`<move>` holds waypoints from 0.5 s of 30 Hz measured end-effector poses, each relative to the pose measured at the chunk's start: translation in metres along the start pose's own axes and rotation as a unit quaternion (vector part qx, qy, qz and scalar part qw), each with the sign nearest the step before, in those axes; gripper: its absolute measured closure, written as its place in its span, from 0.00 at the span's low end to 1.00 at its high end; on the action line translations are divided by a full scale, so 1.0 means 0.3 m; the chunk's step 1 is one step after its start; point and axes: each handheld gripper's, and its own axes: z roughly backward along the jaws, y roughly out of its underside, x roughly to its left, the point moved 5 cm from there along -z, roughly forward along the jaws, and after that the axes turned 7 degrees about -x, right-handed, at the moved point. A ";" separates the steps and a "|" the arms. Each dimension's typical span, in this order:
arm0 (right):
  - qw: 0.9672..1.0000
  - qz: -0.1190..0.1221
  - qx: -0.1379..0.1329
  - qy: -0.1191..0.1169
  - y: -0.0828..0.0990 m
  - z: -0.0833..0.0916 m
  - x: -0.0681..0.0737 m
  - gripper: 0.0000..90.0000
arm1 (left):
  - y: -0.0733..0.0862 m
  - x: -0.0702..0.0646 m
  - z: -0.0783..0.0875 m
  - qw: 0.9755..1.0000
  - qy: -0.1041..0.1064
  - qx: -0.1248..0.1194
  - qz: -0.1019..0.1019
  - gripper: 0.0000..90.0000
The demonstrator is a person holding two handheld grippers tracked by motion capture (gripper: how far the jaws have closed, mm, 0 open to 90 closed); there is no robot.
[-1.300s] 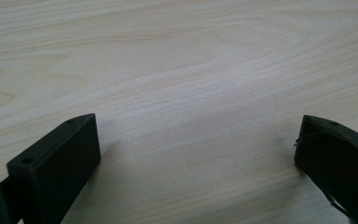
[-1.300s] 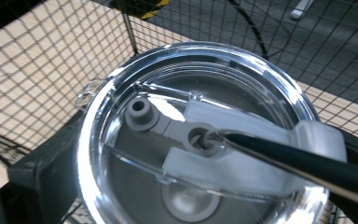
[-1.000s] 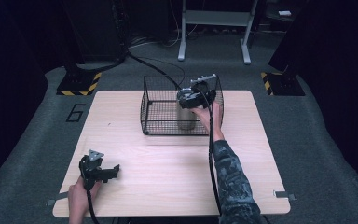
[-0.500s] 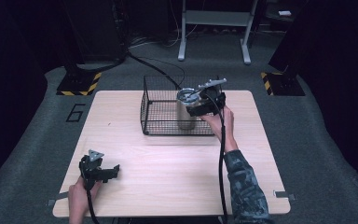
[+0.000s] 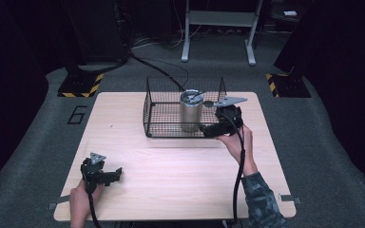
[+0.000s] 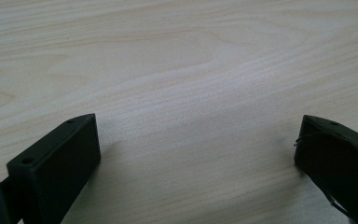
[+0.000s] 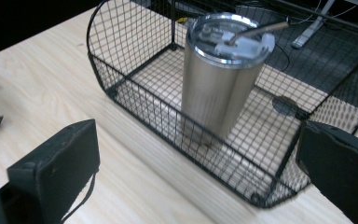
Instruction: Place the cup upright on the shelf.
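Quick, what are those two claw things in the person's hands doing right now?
Left gripper: open, empty, over the bare wooden table.
Right gripper: open, empty, beside the black wire basket.

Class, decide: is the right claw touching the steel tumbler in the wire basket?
Apart. In the right gripper view, the right claw stands open outside the wire basket, whose mesh wall lies between it and the tumbler.
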 end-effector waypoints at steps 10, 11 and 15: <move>1.000 -0.006 0.004 0.027 0.152 0.134 -0.019 0.00 | 0.000 0.000 -0.001 1.000 -0.002 -0.002 0.000 0.00; 0.999 -0.009 0.003 0.031 0.171 0.146 -0.024 0.00 | 0.000 0.000 0.000 1.000 0.000 0.000 0.000 0.00; 0.998 -0.027 0.009 0.048 0.255 0.184 -0.049 0.00 | 0.000 0.000 0.000 1.000 0.000 0.000 0.000 0.00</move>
